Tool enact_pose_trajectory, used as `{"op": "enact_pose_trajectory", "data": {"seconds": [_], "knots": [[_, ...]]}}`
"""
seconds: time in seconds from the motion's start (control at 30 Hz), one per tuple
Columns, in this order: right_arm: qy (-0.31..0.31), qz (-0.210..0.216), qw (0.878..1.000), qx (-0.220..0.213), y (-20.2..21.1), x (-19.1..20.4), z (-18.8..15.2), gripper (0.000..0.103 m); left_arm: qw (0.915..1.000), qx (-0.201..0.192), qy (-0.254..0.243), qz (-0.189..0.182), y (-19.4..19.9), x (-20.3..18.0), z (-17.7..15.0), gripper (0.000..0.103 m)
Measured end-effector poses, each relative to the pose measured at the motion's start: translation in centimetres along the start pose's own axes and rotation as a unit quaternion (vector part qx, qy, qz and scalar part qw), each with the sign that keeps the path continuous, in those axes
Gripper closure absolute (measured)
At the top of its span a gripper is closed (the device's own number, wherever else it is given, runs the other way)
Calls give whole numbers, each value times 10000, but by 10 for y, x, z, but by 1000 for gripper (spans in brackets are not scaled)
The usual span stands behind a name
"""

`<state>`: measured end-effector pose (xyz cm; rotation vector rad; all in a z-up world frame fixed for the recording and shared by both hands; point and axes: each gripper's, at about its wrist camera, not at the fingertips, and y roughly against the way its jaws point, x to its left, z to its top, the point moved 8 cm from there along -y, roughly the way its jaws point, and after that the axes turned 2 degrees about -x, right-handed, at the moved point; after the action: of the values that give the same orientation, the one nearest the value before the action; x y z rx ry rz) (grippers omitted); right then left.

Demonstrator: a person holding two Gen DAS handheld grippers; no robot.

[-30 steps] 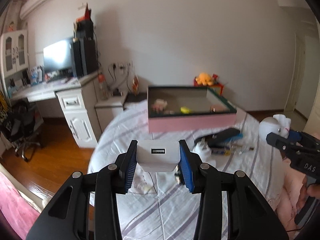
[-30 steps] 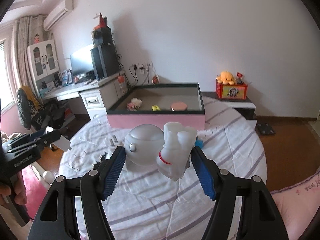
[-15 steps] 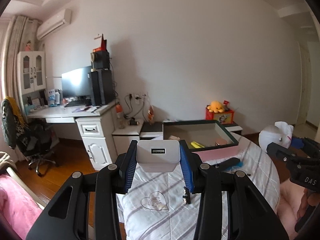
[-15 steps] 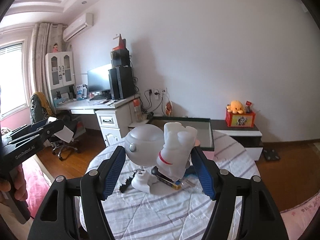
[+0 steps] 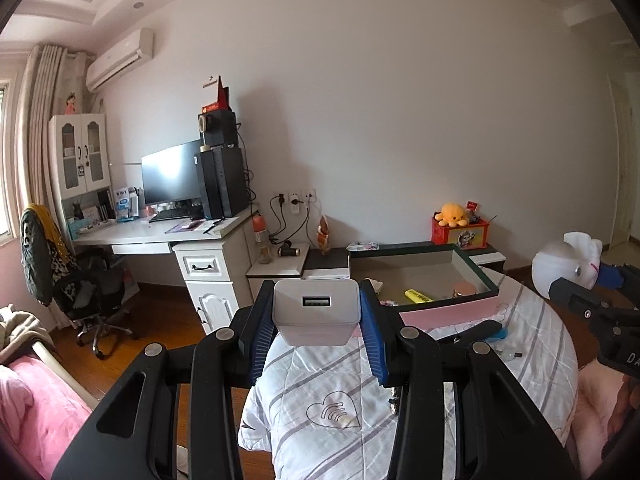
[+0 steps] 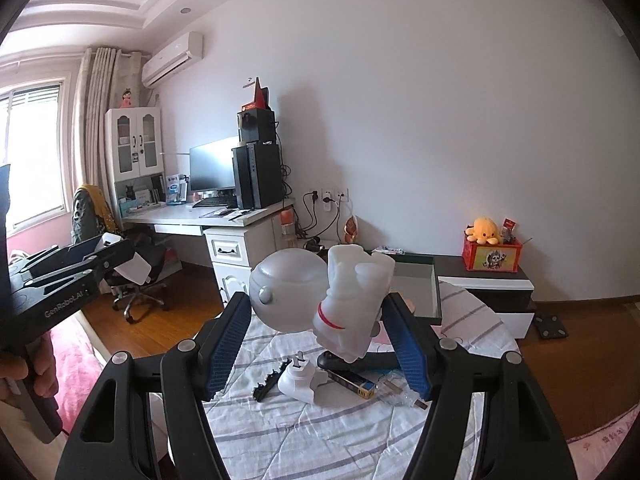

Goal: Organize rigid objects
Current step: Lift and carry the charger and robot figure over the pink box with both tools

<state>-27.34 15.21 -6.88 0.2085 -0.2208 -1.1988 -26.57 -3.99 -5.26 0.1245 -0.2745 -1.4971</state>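
Holding charger, left gripper clamped; right gripper grips toy, seemingly pinched. Box lies ahead-right, nearer the right.

My left pads pinch a white USB charger, port facing back at me. My right pads clamp a white astronaut figure, tilted, above the striped bed.
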Motion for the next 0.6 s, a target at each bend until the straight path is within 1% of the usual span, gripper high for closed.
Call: {"op": "enact_pose_trajectory", "data": {"seconds": [0.1,0.23,0.4,0.6], "knots": [[-15,-2,10000,24,-5,-3,0,33,10000,-26,-70,45,-3,-1,1,62],[70,-41,9999,65,-14,-8,1,33,9999,11,-115,-82,-17,-10,4,62],[76,-103,9999,79,-25,-19,6,33,9994,66,-217,-274,-41,-31,10,62],[35,-173,9998,123,-44,-38,11,33,9985,145,-315,-419,-76,-56,17,62]]}}
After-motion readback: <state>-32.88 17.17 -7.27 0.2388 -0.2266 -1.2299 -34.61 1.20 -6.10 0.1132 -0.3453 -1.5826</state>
